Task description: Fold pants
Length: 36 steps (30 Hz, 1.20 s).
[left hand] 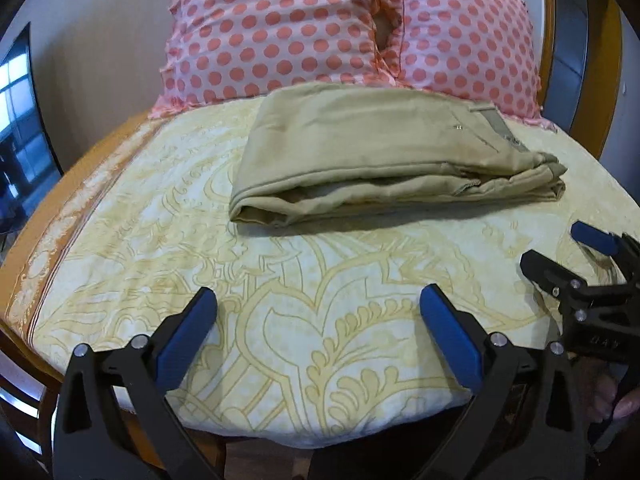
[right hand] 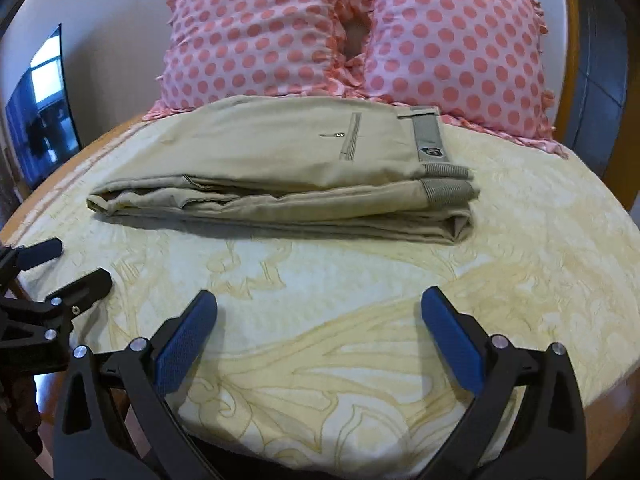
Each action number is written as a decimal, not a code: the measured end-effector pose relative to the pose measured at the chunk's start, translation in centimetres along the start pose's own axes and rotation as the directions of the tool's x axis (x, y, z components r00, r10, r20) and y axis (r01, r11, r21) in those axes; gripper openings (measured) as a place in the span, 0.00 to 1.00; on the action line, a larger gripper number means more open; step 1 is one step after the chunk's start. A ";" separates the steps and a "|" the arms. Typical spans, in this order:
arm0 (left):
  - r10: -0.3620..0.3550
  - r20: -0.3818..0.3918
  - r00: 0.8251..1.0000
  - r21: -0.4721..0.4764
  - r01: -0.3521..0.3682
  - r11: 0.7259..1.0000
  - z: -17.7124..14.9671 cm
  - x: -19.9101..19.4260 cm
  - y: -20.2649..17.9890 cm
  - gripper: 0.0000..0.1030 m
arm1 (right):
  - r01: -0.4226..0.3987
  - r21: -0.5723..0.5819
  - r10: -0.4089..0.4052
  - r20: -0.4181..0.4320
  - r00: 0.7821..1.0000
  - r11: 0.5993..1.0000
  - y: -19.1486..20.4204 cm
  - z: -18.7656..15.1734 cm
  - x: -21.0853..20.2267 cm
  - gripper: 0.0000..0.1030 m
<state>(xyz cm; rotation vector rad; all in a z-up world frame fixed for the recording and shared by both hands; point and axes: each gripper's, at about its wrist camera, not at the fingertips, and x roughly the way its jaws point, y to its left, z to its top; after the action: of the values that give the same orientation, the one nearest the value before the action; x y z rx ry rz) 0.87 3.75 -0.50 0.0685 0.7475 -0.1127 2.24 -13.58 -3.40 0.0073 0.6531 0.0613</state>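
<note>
On the yellow patterned bedspread [right hand: 360, 288], the khaki pants [right hand: 280, 176] lie folded; left gripper [left hand: 318, 308] and right gripper [right hand: 318, 308] hover apart, gripping nothing, and need only retreat without snagging.

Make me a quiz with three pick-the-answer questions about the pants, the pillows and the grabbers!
1. Where do the pants lie?
A. on the yellow patterned bedsheet, in front of the pillows
B. on top of the pillows
C. on the floor

2. What colour are the dots on the pillows?
A. green
B. coral pink
C. black

3. How are the two grippers?
A. both shut on the pants
B. one open, one shut
C. both open, holding nothing

Answers:
1 A: the folded pants rest on the sheet, near the pillows' lower edge.
2 B: coral dots on pale pink cloth.
3 C: the left gripper and right gripper show wide gaps over bare sheet.
</note>
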 end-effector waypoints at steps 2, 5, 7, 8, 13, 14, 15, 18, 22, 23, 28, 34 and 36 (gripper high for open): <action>-0.001 0.009 1.000 -0.011 0.001 1.000 -0.1 0.0 0.1 0.98 | 0.013 0.015 -0.013 0.003 1.000 1.000 0.1 -0.1 0.0 0.99; 0.013 0.021 1.000 -0.022 -0.013 1.000 -0.3 -0.1 0.1 0.98 | 0.043 0.040 -0.043 0.010 0.999 0.998 0.3 -0.2 0.0 0.99; 0.017 0.025 1.000 -0.026 -0.016 1.000 -0.4 -0.2 0.0 0.98 | 0.056 0.048 -0.057 0.019 0.998 0.997 0.4 -0.4 0.0 0.99; 0.016 0.026 1.000 -0.026 -0.016 1.000 -0.4 -0.2 0.1 0.98 | 0.061 0.052 -0.062 0.022 0.998 0.997 0.4 -0.4 0.0 0.99; 0.017 0.024 1.000 -0.025 -0.017 1.000 -0.4 -0.2 0.1 0.98 | 0.071 0.059 -0.073 0.028 0.997 0.996 0.4 -0.5 -0.1 0.99; 0.017 0.023 1.000 -0.025 -0.017 1.000 -0.4 -0.2 0.1 0.98 | 0.073 0.060 -0.075 0.029 0.997 0.996 0.5 -0.5 -0.1 0.99; 0.017 0.023 1.000 -0.025 -0.017 1.000 -0.5 -0.2 0.2 0.98 | 0.074 0.061 -0.076 0.031 0.997 0.995 0.5 -0.5 -0.1 0.99; 0.017 0.022 1.000 -0.025 -0.016 1.000 -0.5 -0.2 0.2 0.98 | 0.077 0.063 -0.079 0.033 0.996 0.995 0.5 -0.6 -0.2 0.99; 0.016 0.022 1.000 -0.026 -0.016 1.000 -0.4 -0.1 0.2 0.98 | 0.075 0.062 -0.077 0.034 0.996 0.995 0.4 -0.6 -0.2 0.99; 0.016 0.021 1.000 -0.026 -0.016 1.000 -0.4 -0.1 0.2 0.98 | 0.076 0.063 -0.078 0.034 0.996 0.995 0.4 -0.6 -0.2 0.99; 0.016 0.021 1.000 -0.025 -0.015 1.000 -0.4 -0.2 0.3 0.98 | 0.073 0.061 -0.075 0.034 0.997 0.995 0.3 -0.5 -0.2 0.99; 0.021 0.022 1.000 -0.031 -0.020 0.999 -0.3 0.0 0.5 0.98 | 0.071 0.059 -0.074 0.034 0.997 0.996 0.2 -0.6 -0.2 0.99; 0.021 0.021 1.000 -0.032 -0.021 0.999 -0.2 0.0 0.5 0.98 | 0.071 0.058 -0.073 0.035 0.997 0.996 0.2 -0.6 -0.2 0.99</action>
<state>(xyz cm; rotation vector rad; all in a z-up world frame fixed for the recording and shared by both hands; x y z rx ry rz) 0.78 4.27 -0.68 0.0448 0.7266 -0.0813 1.72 -13.39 -3.71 0.0400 0.6174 -0.0268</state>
